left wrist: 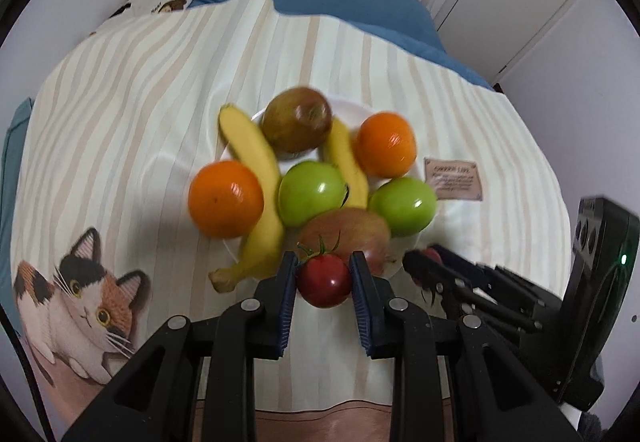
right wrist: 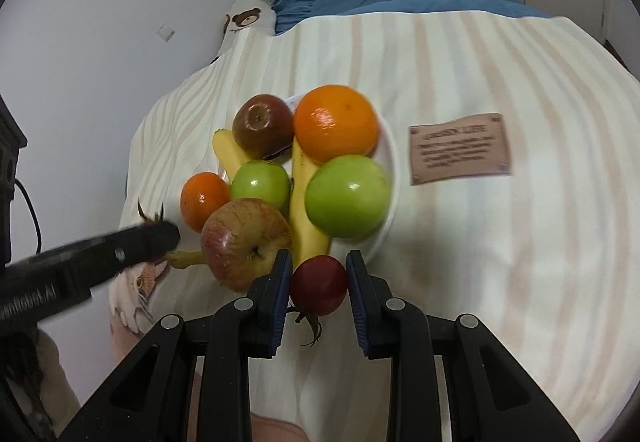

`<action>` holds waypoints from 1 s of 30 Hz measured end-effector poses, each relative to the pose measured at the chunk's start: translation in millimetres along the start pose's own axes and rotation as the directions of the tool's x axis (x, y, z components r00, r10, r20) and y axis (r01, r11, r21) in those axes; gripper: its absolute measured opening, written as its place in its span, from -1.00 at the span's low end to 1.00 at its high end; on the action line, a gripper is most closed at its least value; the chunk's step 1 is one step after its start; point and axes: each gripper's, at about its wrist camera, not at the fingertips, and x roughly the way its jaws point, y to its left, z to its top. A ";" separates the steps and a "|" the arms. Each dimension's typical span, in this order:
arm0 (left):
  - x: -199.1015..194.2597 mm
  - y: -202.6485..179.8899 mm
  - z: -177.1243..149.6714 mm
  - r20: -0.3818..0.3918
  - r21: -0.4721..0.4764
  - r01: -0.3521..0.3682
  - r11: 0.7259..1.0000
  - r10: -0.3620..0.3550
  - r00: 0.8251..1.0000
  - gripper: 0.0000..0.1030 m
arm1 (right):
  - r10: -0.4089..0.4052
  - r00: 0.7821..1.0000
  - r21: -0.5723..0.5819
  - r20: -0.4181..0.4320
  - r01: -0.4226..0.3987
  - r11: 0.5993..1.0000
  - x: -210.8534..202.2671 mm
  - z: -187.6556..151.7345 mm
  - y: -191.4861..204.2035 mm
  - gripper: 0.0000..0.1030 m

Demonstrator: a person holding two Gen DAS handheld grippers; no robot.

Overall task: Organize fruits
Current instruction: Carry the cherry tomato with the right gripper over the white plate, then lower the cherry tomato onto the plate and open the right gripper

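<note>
Two tomatoes, one clamped by each gripper's fingers: left (left wrist: 324, 278) stem up, right (right wrist: 319, 286) (stem down).

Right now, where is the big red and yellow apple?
In the right wrist view, the red and yellow apple sits on the plate's near-left edge, beside a banana, below the small orange.

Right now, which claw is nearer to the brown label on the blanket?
Right. The right claw is beside the plate's label side; the left claw is on the far side.

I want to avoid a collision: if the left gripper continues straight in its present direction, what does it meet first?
Probably the reddish apple at the plate's near edge, directly beyond the tomato that the left gripper holds; depth is uncertain.
</note>
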 end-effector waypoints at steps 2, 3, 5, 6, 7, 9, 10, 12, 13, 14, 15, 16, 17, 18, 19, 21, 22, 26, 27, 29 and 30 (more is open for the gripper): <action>5.3 1.8 -5.6 0.003 0.002 0.001 1.000 -0.001 1.000 -0.54 | -0.013 1.000 -0.023 -0.002 0.013 1.000 6.1 0.2 2.3 -0.42; 8.8 2.0 -7.8 0.002 0.004 0.002 1.000 -0.002 1.000 -0.54 | -0.018 1.000 -0.034 -0.005 0.018 0.999 8.6 0.3 3.5 -0.42; 13.9 2.2 -10.6 0.001 0.001 0.009 1.000 -0.009 1.000 -0.54 | -0.029 1.000 -0.053 -0.009 0.029 0.998 12.5 1.0 5.5 -0.42; 14.3 2.3 -11.9 0.003 0.001 0.014 1.000 -0.014 1.000 -0.54 | -0.035 0.999 -0.061 -0.011 0.035 0.998 13.3 1.7 4.8 -0.42; 13.6 2.9 -12.0 0.005 0.002 0.016 1.000 -0.016 1.000 -0.54 | -0.037 0.999 -0.064 -0.013 0.036 0.997 13.2 1.5 2.4 -0.42; 10.5 5.8 -11.1 0.005 -0.006 0.036 0.999 -0.036 0.999 -0.54 | -0.042 0.999 -0.067 -0.013 0.042 0.997 13.3 3.4 1.8 -0.42; 7.4 7.6 -9.4 0.009 -0.009 0.044 0.999 -0.044 0.999 -0.54 | -0.044 0.999 -0.068 -0.012 0.043 0.997 13.3 4.5 1.5 -0.42; 3.3 10.9 -3.5 0.016 -0.007 0.045 0.999 -0.045 0.999 -0.54 | -0.046 0.999 -0.069 -0.010 0.045 0.997 13.6 7.5 0.8 -0.42; 2.3 12.8 0.5 0.018 -0.007 0.047 0.999 -0.046 0.999 -0.54 | -0.044 0.999 -0.070 -0.010 0.043 0.997 14.0 8.5 0.6 -0.42; 2.5 15.1 5.6 0.016 -0.006 0.047 0.999 -0.047 0.999 -0.54 | -0.041 0.999 -0.070 -0.013 0.040 0.997 16.2 10.7 0.9 -0.42; 3.3 16.7 10.1 0.012 -0.005 0.048 0.999 -0.048 0.999 -0.54 | -0.040 0.999 -0.070 -0.016 0.039 0.997 17.7 11.6 1.2 -0.42; 4.9 18.4 14.8 0.007 -0.004 0.051 0.999 -0.051 0.999 -0.54 | -0.043 0.999 -0.071 -0.017 0.042 0.997 18.4 11.7 1.4 -0.42; 7.7 19.6 20.2 0.000 0.000 0.055 0.998 -0.055 0.998 -0.54 | -0.042 0.999 -0.071 -0.018 0.040 0.997 19.1 11.5 1.5 -0.42; 11.1 20.2 24.5 -0.007 0.004 0.054 0.999 -0.054 0.998 -0.54 | -0.039 0.999 -0.070 -0.021 0.037 0.997 20.0 10.9 1.2 -0.42; 16.2 21.1 29.1 -0.017 0.008 0.052 0.999 -0.052 0.999 -0.54 | -0.038 0.999 -0.069 -0.025 0.036 0.997 21.1 10.0 0.6 -0.42; 27.2 22.7 36.7 -0.041 0.014 0.053 0.998 -0.053 0.998 -0.54 | -0.039 0.999 -0.060 -0.034 0.036 0.998 24.5 8.3 -1.4 -0.42; 30.9 23.5 38.6 -0.050 0.017 0.053 0.998 -0.052 0.997 -0.54 | -0.038 0.999 -0.057 -0.037 0.035 0.998 25.7 7.9 -2.2 -0.42; 46.6 23.6 42.3 -0.091 0.042 0.043 0.998 -0.039 0.995 -0.53 | -0.035 0.999 -0.046 -0.042 0.033 0.998 29.6 4.1 -3.8 -0.41; 49.1 23.8 43.0 -0.098 0.046 0.037 0.998 -0.032 0.995 -0.53 | -0.035 0.998 -0.045 -0.045 0.033 0.998 31.4 3.0 -3.9 -0.41; 55.1 26.8 43.8 -0.118 0.035 0.039 0.999 -0.035 0.992 -0.53 | -0.030 0.998 -0.038 -0.048 0.029 0.999 34.5 0.9 -3.9 -0.41; 56.4 27.1 44.1 -0.120 0.030 0.046 0.998 -0.042 0.992 -0.53 | -0.032 0.999 -0.037 -0.044 0.030 0.999 35.5 0.1 -4.1 -0.41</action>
